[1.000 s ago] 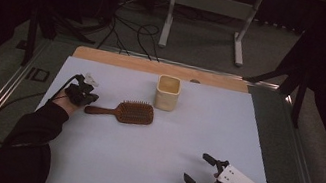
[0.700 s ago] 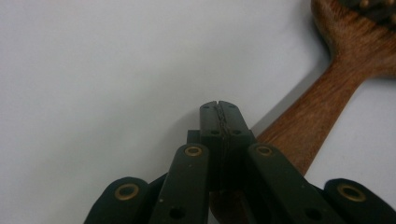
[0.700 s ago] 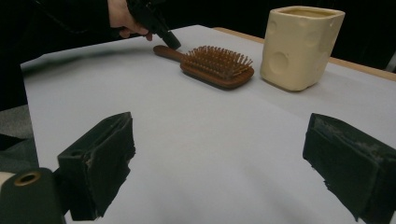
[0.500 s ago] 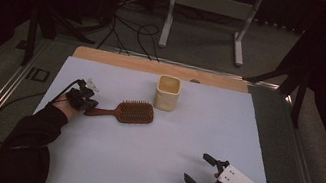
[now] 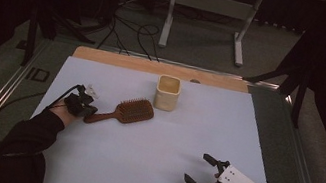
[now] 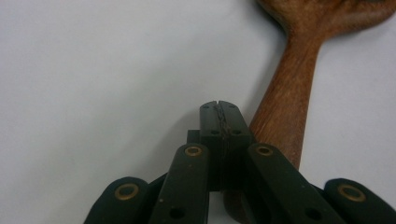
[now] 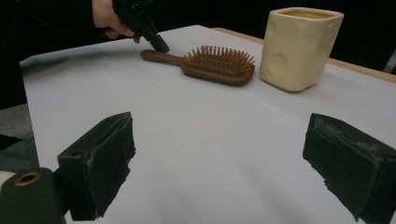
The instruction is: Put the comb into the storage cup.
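A brown wooden hairbrush [image 5: 129,111] lies bristles up on the white sheet, left of centre, its handle [image 6: 289,93] pointing toward my left gripper [image 5: 82,105]. That gripper's jaws are pressed together with nothing between them; the tip [image 6: 219,112] rests on the sheet right beside the handle's end. A cream square cup [image 5: 167,93] stands upright just behind the brush head. My right gripper [image 5: 197,167] sits near the front right of the sheet, open wide and holding nothing. In the right gripper view the brush [image 7: 210,65] and cup [image 7: 299,44] lie ahead of the right gripper [image 7: 224,163].
The white sheet [image 5: 168,138] covers most of the table, with a wooden strip [image 5: 155,66] along its far edge and metal rails at both sides. Cables and a grey stand [image 5: 211,8] are on the floor beyond the table.
My left gripper has moved nearer and slightly right, coming down beside the end of the brush handle. The right gripper, brush and cup have stayed put.
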Motion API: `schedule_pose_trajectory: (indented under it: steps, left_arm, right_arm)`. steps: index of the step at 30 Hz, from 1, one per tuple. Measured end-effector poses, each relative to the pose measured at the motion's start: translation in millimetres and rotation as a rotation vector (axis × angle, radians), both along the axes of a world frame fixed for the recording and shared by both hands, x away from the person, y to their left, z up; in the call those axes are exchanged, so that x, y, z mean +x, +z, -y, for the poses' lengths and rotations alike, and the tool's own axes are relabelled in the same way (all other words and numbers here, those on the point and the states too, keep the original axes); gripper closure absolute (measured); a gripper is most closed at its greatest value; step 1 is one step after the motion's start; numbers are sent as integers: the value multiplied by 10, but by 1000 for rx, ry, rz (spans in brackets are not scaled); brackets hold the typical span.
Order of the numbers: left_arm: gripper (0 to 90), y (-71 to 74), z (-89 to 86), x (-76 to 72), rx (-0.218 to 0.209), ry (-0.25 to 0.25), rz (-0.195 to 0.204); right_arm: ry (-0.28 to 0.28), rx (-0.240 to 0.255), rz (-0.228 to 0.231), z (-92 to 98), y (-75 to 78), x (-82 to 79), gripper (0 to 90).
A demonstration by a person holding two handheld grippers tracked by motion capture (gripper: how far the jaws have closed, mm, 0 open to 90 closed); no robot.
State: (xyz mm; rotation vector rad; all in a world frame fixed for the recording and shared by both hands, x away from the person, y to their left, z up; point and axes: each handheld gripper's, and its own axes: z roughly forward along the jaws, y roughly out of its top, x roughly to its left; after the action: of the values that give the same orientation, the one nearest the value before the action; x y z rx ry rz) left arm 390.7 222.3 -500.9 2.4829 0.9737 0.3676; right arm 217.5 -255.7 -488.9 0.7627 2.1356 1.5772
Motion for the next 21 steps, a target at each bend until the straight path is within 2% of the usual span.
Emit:
schedule_pose_trajectory:
  steps: [10, 21]
  left_arm:
    - [900, 6, 76, -106, 19, -38, -29]
    - [900, 19, 130, -183, 14, -75, -59]
  right_arm:
    - [-3, -1, 2, -1, 5, -4, 86]
    - [-2, -1, 0, -3, 6, -6, 86]
